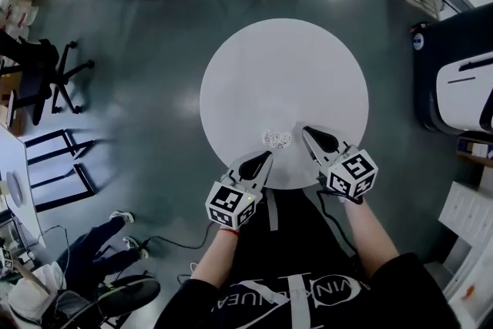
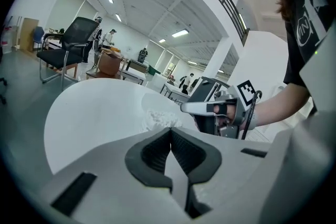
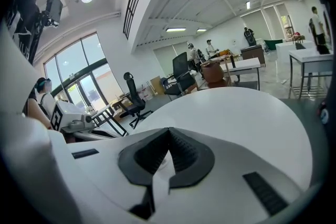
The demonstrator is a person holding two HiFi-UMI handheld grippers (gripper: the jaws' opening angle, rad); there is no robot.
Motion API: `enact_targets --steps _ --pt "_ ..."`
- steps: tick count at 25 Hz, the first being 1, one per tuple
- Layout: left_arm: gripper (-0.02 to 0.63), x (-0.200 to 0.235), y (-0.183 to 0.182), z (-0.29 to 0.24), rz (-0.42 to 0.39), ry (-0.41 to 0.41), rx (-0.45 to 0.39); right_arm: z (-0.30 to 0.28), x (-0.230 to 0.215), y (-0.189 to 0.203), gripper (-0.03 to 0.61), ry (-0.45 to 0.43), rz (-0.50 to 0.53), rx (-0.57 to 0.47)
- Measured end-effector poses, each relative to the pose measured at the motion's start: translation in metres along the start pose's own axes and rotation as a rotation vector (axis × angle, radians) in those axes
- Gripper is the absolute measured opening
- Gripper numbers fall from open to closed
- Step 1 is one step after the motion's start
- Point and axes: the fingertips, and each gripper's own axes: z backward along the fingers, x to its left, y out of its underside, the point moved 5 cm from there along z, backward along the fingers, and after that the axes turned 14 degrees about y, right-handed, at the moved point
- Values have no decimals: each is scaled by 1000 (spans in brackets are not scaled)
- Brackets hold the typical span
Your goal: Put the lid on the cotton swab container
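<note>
Tabletop update: hovering the left gripper [image 1: 266, 156] at the near edge of the round white table [image 1: 285, 58], jaws pressed together, gripping nothing. Holding the right gripper [image 1: 306, 131] low on the other side, clenched tight too (nothing between its pads). Watching the cotton swab container [image 1: 277, 139] sitting between both tips, just beside the right one.

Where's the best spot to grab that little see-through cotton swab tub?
Probably its side walls. The cotton swab container sits on the table between the left hand-held gripper and the right hand-held gripper, so either could slide in from its own side once its jaws open. Its exact shape is too small to tell.
</note>
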Motion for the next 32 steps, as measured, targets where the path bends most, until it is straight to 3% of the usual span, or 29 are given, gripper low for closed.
enact_targets --steps 6,11,21,25,27,29,32 --pt "8 6 1 -3 -21 -7 18 -44 -23 -7 2 -53 35 65" --pt "8 8 3 -8 -30 -4 26 -72 -25 -2 2 -212 24 165" --pt "8 11 7 -8 -31 -22 16 -80 -15 -13 2 -437 0 157" --pt "8 14 7 -7 -48 -28 38 -81 -15 -17 2 -448 13 152" --pt "8 13 7 -6 -48 -31 36 -82 -20 -17 3 -426 -17 187" --pt "8 11 7 -6 -51 -32 33 -83 -23 -21 4 -460 -88 222" --pt "8 7 7 -7 -58 -26 34 -83 -21 -31 114 -564 -200 274"
